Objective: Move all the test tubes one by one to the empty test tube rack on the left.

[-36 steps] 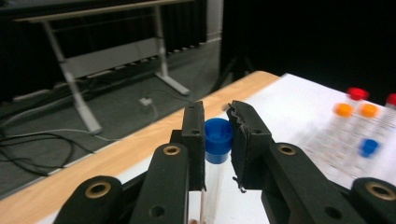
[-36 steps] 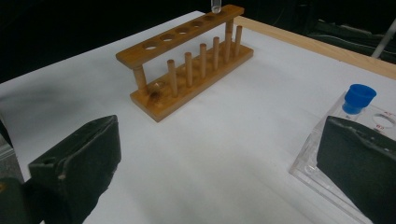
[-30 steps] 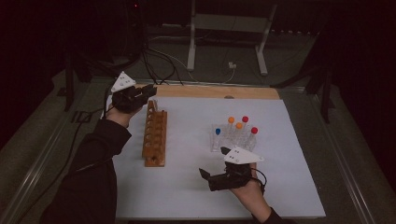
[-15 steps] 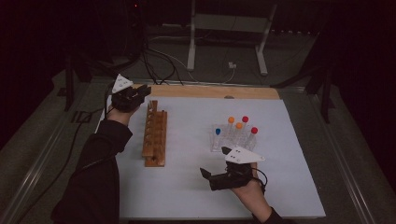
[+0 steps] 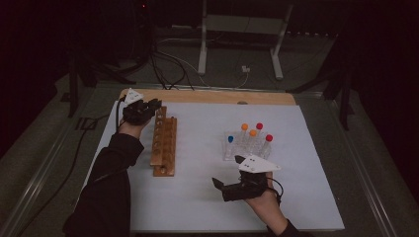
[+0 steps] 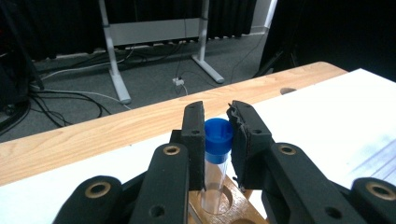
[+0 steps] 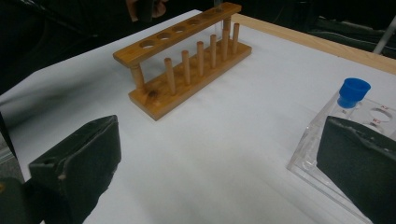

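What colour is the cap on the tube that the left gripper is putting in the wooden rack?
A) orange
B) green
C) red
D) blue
D: in the left gripper view the left gripper has its jaws on either side of a blue-capped tube that stands in a hole of the wooden rack.

Wooden table (image 5: 207, 96), far edge bare, covered by a white sheet (image 5: 197, 197); on the sheet, a wooden tube rack (image 5: 164, 142) at left and a clear plastic rack (image 5: 232, 150) of capped tubes at right, well apart.
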A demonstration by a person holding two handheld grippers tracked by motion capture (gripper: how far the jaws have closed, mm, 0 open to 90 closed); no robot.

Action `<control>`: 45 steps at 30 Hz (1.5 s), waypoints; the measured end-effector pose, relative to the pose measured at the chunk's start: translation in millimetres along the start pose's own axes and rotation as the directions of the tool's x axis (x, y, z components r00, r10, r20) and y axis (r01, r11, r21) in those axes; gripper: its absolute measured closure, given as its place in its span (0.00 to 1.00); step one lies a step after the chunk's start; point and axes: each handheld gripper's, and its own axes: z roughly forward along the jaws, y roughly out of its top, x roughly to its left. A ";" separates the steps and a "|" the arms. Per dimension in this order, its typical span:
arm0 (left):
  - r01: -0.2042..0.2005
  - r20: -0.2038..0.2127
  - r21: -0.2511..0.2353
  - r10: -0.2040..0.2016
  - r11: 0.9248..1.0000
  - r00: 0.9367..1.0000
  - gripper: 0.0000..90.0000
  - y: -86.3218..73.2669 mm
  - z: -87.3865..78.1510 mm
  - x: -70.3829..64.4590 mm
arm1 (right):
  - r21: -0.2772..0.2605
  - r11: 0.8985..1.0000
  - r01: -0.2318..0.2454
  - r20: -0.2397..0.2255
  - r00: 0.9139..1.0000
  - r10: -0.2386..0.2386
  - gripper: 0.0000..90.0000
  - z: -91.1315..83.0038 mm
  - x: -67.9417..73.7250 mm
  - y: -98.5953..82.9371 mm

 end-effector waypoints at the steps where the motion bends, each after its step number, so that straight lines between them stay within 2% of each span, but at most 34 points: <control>1: 0.001 0.002 0.003 -0.001 1.000 1.000 0.86 -1.7 0.9 -0.3 | 0.001 1.000 0.001 0.000 1.000 -0.001 0.00 0.0 0.0 -0.1; 6: 0.007 0.008 0.016 -0.007 1.000 1.000 0.86 -9.1 5.7 -2.3 | -0.001 1.000 -0.001 0.002 1.000 0.001 0.00 -0.1 -0.3 -0.2; 7: -0.007 -0.001 0.020 0.007 1.000 1.000 0.86 -10.0 6.5 -3.3 | -0.001 1.000 -0.001 0.003 1.000 0.001 0.00 -0.2 -0.4 -0.2; 10: -0.011 -0.005 0.025 0.011 1.000 1.000 0.86 -11.1 8.3 -4.0 | -0.001 1.000 -0.003 0.002 1.000 0.003 0.00 -0.1 -0.6 -0.4; 11: -0.027 -0.022 0.024 0.027 0.999 0.999 0.86 -11.3 8.6 -5.0 | 0.000 1.000 -0.002 0.003 1.000 0.002 0.00 0.0 -0.6 -0.5; 17: -0.036 -0.027 0.035 0.037 0.999 0.999 0.86 -12.4 7.9 -3.7 | 0.002 1.000 -0.002 0.002 1.000 0.002 0.00 0.1 -0.8 -0.8; 21: -0.026 -0.026 0.043 0.027 0.999 0.999 0.86 -11.5 7.9 -3.6 | 0.000 1.000 -0.004 -0.002 1.000 0.004 0.00 0.1 -0.4 -0.5; 29: -0.034 -0.018 0.061 0.035 0.998 0.999 0.85 -9.4 8.8 -7.6 | -0.005 1.000 -0.010 -0.008 1.000 0.010 0.00 -1.6 -0.5 1.0; 32: -0.013 -0.016 0.069 0.014 0.998 1.000 0.83 -7.0 6.8 -7.5 | -0.010 1.000 -0.009 -0.007 1.000 0.009 0.00 -3.2 -1.3 2.6; 35: -0.003 -0.022 0.067 0.005 0.998 1.000 0.69 -2.8 1.3 -7.4 | -0.020 1.000 -0.012 -0.001 1.000 0.012 0.00 -5.2 -3.2 4.5; 39: 0.006 -0.024 0.036 -0.005 0.999 1.000 0.53 6.2 -13.1 -9.2 | -0.039 0.999 -0.016 0.006 1.000 0.016 0.00 -8.4 -7.0 6.6; 41: 0.015 -0.013 0.014 -0.015 1.000 1.000 0.44 10.4 -21.9 -11.5 | -0.045 0.998 -0.031 0.003 0.999 0.032 0.00 -10.5 -10.0 8.6; 45: 0.001 0.018 -0.011 0.000 1.000 1.000 0.25 17.1 -40.2 -18.2 | -0.072 0.996 -0.047 0.001 0.999 0.047 0.00 -14.8 -16.0 13.7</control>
